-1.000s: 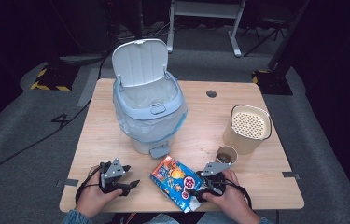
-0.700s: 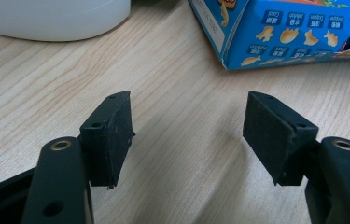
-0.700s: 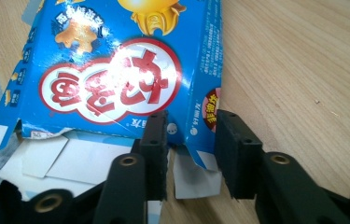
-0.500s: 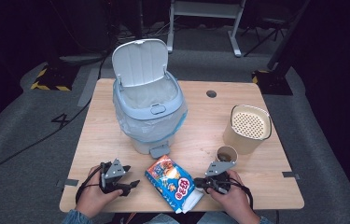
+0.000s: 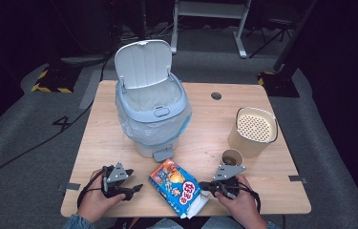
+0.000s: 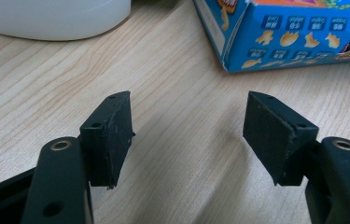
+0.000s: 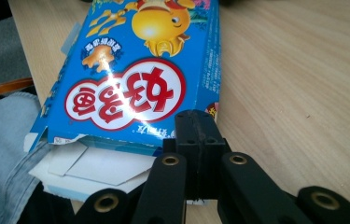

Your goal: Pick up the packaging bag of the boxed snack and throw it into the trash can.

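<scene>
Box (image 7: 135,74) corner behind closed right tongs (image 7: 196,123) (contact unclear), torn flaps cropped.

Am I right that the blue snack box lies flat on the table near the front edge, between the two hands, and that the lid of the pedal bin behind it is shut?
Not quite: the lid of the pedal bin stands open, tilted back, as the high view shows. The rest holds: the blue snack box lies flat on the table near the front edge, between the two hands.
</scene>
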`<state>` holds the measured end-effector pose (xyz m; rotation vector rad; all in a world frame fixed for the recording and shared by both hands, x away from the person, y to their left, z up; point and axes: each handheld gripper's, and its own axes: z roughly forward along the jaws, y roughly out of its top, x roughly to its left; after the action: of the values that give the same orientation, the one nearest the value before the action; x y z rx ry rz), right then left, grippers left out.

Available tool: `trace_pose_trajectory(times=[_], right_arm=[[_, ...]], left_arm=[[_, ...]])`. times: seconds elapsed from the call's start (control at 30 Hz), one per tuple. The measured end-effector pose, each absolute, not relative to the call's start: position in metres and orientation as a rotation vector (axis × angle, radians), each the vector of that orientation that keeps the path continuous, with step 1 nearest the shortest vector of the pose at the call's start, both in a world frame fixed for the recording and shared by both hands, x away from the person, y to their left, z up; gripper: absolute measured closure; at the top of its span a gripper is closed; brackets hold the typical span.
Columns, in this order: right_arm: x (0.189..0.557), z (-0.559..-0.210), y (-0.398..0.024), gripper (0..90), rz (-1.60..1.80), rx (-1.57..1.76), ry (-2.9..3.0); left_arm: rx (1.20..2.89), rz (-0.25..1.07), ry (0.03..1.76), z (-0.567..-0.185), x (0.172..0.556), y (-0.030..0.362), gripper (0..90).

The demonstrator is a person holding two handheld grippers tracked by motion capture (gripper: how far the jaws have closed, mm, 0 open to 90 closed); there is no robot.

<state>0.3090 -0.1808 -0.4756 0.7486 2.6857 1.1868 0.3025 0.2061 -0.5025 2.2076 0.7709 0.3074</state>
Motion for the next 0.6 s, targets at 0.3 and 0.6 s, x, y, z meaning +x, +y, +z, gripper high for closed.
trace_pose_trajectory(times=[0.3,0.6], right_arm=[[0.307,-0.488,-0.187,70.5,1.096,0.79,2.738],[0.304,-0.483,-0.188,88.0,1.122,0.755,2.731]], left_arm=[[2.208,0.305,0.774,-0.503,0.302,0.206,33.5],[2.206,0.305,0.772,-0.502,0.302,0.206,33.6]])
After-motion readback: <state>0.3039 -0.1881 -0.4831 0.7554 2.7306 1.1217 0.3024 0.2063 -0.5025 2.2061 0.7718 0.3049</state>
